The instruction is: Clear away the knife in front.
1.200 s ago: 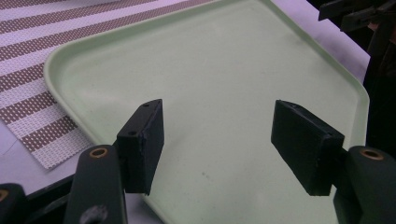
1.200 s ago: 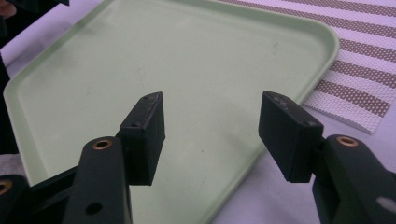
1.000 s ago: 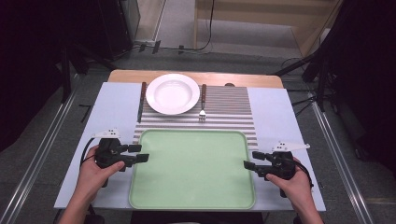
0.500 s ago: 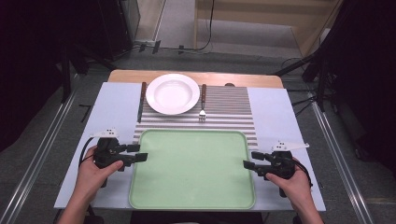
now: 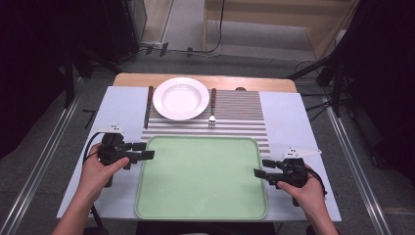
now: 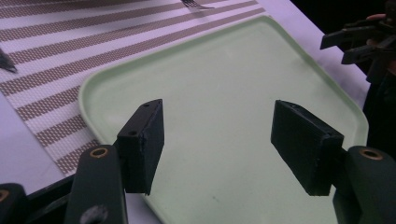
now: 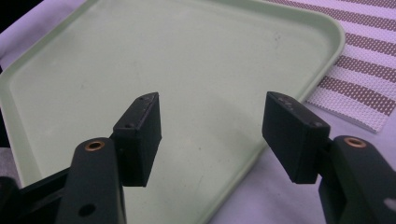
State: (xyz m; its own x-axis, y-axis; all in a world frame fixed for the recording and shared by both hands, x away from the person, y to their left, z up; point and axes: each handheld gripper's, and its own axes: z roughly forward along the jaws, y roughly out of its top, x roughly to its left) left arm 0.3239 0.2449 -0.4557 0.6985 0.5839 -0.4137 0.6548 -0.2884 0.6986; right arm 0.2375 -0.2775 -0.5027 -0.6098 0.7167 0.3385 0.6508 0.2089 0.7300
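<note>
Tools (image 5: 147,155) (image 5: 259,172) flank tray (image 5: 205,215), long axis left-right.

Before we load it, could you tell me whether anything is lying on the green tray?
No, the green tray is bare in the high view.

In the left gripper view, the fork (image 6: 195,3) at 12 o'clock and the knife (image 6: 6,61) at 9 o'clock are cut off by the edges.

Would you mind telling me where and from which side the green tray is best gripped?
Probably by the raised rim of its two short sides, one tool each. The green tray lies flat and bare, with the left tool open at its left edge and the right tool open at its right edge. Coming in level from outside, one jaw could slip over the lip.
</note>
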